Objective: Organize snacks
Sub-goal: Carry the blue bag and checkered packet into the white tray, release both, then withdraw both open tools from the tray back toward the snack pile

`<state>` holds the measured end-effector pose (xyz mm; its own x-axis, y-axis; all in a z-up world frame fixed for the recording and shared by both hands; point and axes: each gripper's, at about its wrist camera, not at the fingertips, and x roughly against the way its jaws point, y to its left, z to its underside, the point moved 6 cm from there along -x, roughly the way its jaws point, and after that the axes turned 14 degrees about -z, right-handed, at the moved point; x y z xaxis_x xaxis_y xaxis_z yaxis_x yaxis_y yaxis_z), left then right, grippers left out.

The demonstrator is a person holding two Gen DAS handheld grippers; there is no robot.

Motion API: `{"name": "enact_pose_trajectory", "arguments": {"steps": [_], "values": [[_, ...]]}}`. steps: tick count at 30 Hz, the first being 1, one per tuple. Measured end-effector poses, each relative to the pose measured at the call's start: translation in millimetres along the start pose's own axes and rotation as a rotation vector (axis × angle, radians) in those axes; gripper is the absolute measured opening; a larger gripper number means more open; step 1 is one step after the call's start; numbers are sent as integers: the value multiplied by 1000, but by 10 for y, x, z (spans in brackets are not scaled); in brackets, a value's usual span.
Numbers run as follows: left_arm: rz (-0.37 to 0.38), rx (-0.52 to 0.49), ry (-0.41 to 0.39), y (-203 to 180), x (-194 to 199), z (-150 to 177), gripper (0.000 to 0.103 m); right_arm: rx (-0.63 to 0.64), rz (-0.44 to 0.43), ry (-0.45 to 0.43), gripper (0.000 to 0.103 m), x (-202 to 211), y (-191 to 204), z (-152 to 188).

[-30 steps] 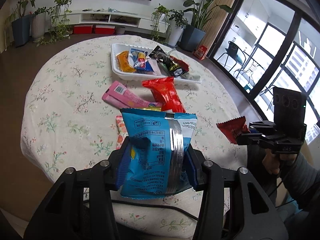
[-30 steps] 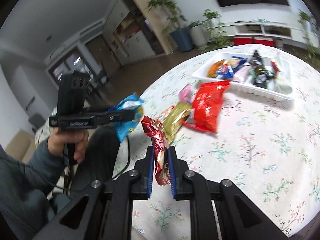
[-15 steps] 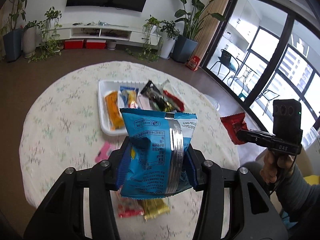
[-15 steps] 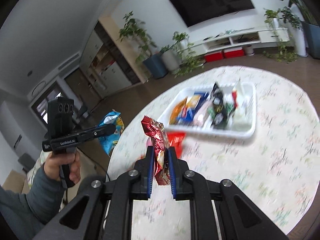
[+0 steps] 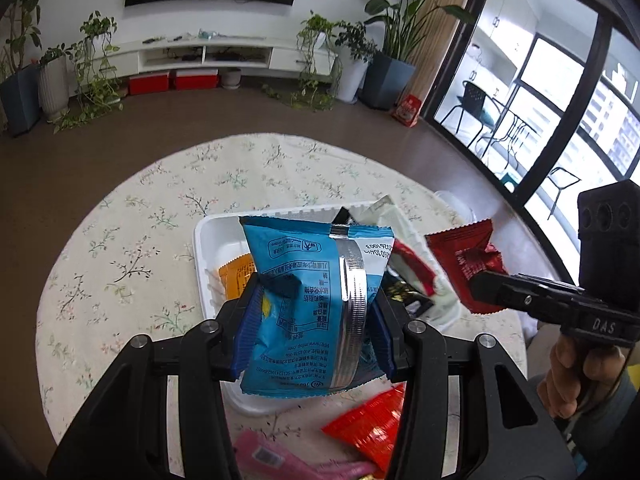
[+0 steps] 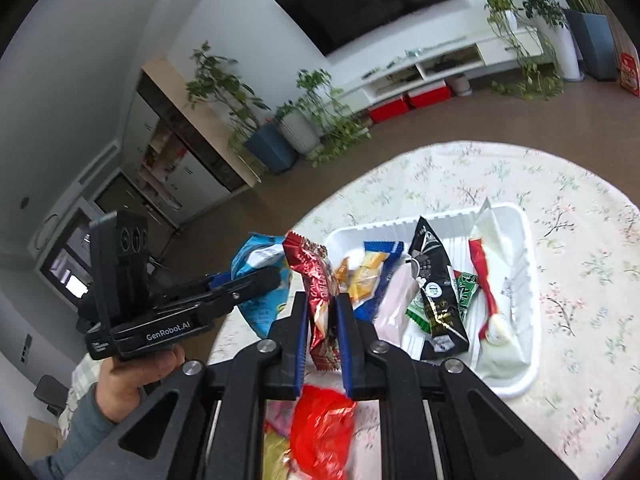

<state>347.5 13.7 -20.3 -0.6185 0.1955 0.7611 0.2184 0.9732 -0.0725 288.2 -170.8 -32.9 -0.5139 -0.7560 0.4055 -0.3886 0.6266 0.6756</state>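
Observation:
My left gripper is shut on a blue snack bag and holds it above the near part of the white tray. My right gripper is shut on a dark red snack packet, held above the tray's near left corner; the packet also shows in the left wrist view. The tray holds several packets: orange, blue-and-white, pink, black, green, and white with red.
A bright red packet, a pink packet and a yellow one lie on the floral tablecloth in front of the tray. The round table's edge drops to brown floor all around.
Both grippers, each still holding its packet, have moved forward over the table to the tray. The loose packets on the cloth now lie below and behind the fingers.

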Motion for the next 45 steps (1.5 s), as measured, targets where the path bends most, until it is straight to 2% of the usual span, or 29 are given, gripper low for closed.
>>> {"name": "enact_pose_trajectory", "arguments": {"steps": [4,13,18,22,28,30,31,37,39,42,44,45], "values": [[-17,-2,54,47,-372,43,45,-55,39,40,15,-248,-253,43],[-37,-28,97,72,-862,152,46,-82,134,106,15,-626,-624,191],[-42,-50,98,12,-909,225,48,-85,160,131,16,-718,-743,264],[-54,-48,97,1,-938,244,57,-67,174,136,17,-737,-750,304],[-57,-43,90,2,-931,255,57,-44,190,143,18,-753,-725,289],[-56,-40,83,10,-887,242,62,-36,198,144,18,-750,-712,293],[-53,-40,78,6,-873,240,68,-30,204,145,18,-744,-692,296],[-48,-33,61,5,-844,219,70,-8,230,140,18,-763,-589,324],[-52,-20,47,34,-806,206,76,8,238,134,19,-736,-547,328],[-51,-4,33,65,-733,194,77,38,254,116,32,-680,-450,311],[-51,-1,24,71,-673,196,81,52,266,100,44,-631,-406,299],[-50,0,19,72,-637,201,83,55,270,93,45,-596,-394,293]]}}
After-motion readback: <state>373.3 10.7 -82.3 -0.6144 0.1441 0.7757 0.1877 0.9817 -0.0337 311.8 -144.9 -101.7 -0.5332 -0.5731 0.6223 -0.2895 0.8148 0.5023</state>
